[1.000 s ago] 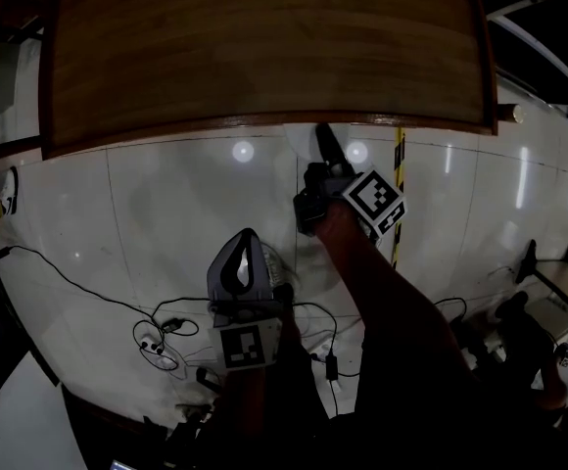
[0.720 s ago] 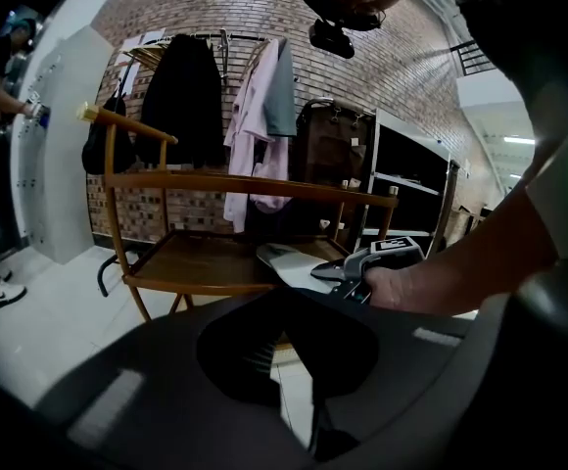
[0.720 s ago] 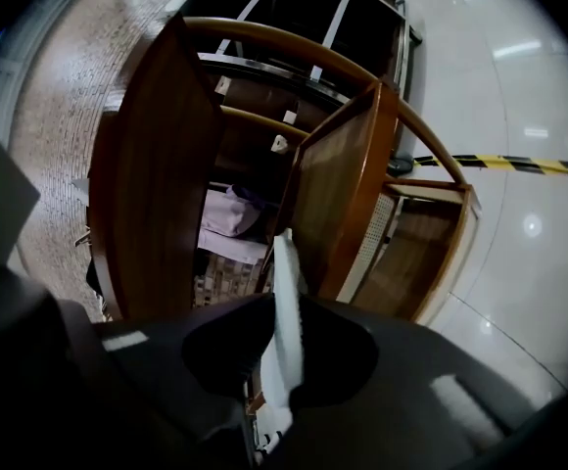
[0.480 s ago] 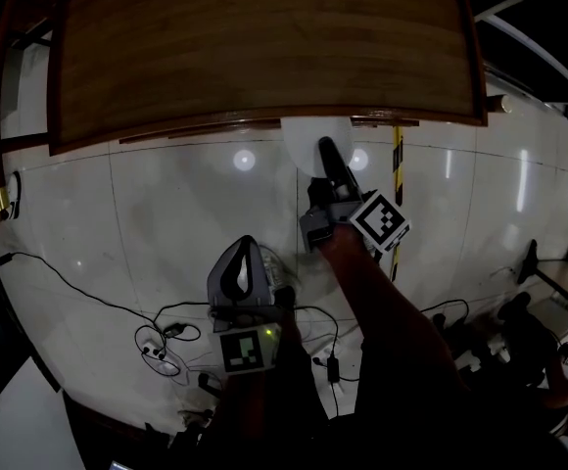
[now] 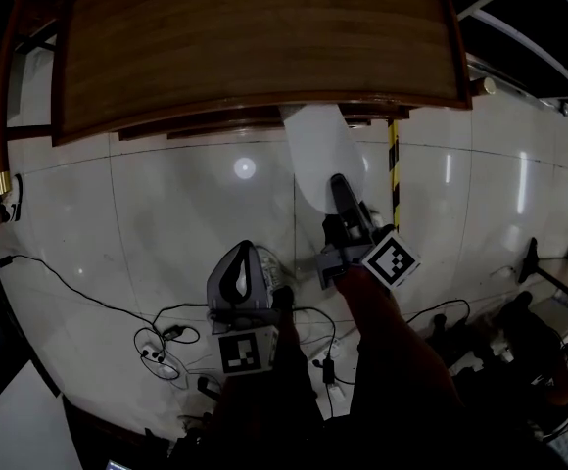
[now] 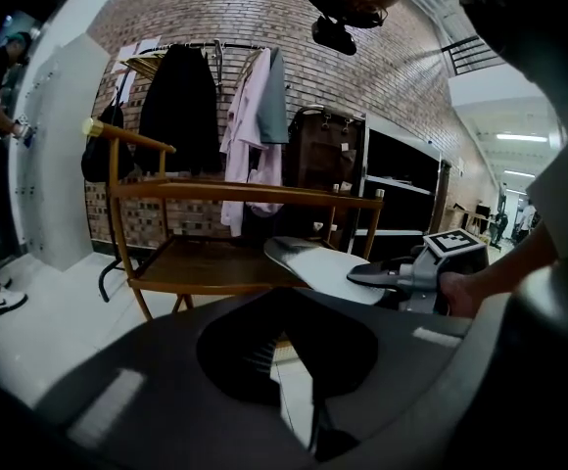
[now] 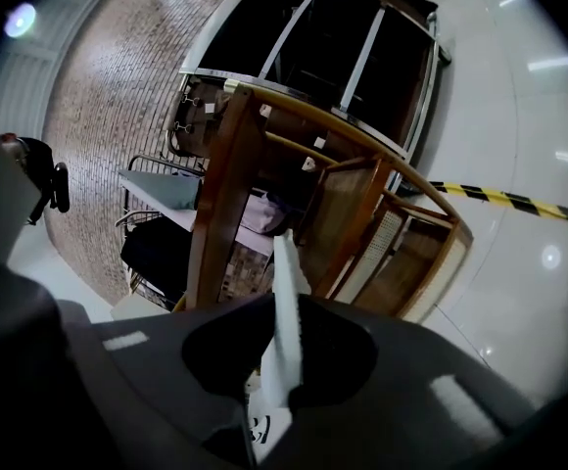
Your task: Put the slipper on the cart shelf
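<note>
1. My right gripper (image 5: 344, 204) is clamped on the slipper (image 5: 319, 150), which I hold in the air at the cart shelf (image 5: 255, 47) edge.
2. Left gripper (image 5: 239, 274): jaws together, empty.
3. Left to do: set it down, release.

Slippers: one white slipper (image 5: 321, 155) is showing.
Claws: two are showing, the right claw (image 5: 339, 186) and the left claw (image 5: 244, 253).
Carts: one wooden cart (image 5: 255, 47) is standing ahead, showing two levels.
Hanging garments: three are hanging behind it: a black coat (image 6: 178, 96), a pink garment (image 6: 248, 125) and a grey garment (image 6: 276, 96).
Tape strips: one yellow-and-black strip (image 5: 396, 179) is running across the floor (image 5: 166, 223).
</note>
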The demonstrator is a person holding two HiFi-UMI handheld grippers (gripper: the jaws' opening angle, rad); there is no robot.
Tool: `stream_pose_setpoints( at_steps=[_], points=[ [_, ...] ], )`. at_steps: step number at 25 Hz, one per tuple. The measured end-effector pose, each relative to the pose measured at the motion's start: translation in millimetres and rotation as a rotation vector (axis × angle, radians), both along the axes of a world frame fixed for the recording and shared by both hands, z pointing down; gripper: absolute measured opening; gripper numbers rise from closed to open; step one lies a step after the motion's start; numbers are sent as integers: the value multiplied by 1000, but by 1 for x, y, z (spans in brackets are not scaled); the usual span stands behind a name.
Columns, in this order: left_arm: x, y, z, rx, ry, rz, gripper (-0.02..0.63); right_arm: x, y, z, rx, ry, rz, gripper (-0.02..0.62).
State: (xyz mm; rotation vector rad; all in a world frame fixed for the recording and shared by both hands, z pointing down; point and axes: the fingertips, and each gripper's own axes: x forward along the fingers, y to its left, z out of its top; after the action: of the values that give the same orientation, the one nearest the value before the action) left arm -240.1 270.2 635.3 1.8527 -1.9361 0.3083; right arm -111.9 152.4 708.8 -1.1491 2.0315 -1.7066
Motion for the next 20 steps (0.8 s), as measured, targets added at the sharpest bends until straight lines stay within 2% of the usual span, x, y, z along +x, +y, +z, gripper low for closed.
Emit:
stream_pose_setpoints(
  at_steps=[8, 16, 20],
  points=[
    [13, 7, -15, 28, 19, 23, 15, 31, 53, -16, 20, 78, -28, 52],
    [22, 14, -29, 55, 17, 55, 15, 61, 104, -52, 122, 295, -107, 52],
    [26, 19, -39, 67, 19, 98, 15, 73, 139, -73, 175, 421, -188, 52]
  ],
)
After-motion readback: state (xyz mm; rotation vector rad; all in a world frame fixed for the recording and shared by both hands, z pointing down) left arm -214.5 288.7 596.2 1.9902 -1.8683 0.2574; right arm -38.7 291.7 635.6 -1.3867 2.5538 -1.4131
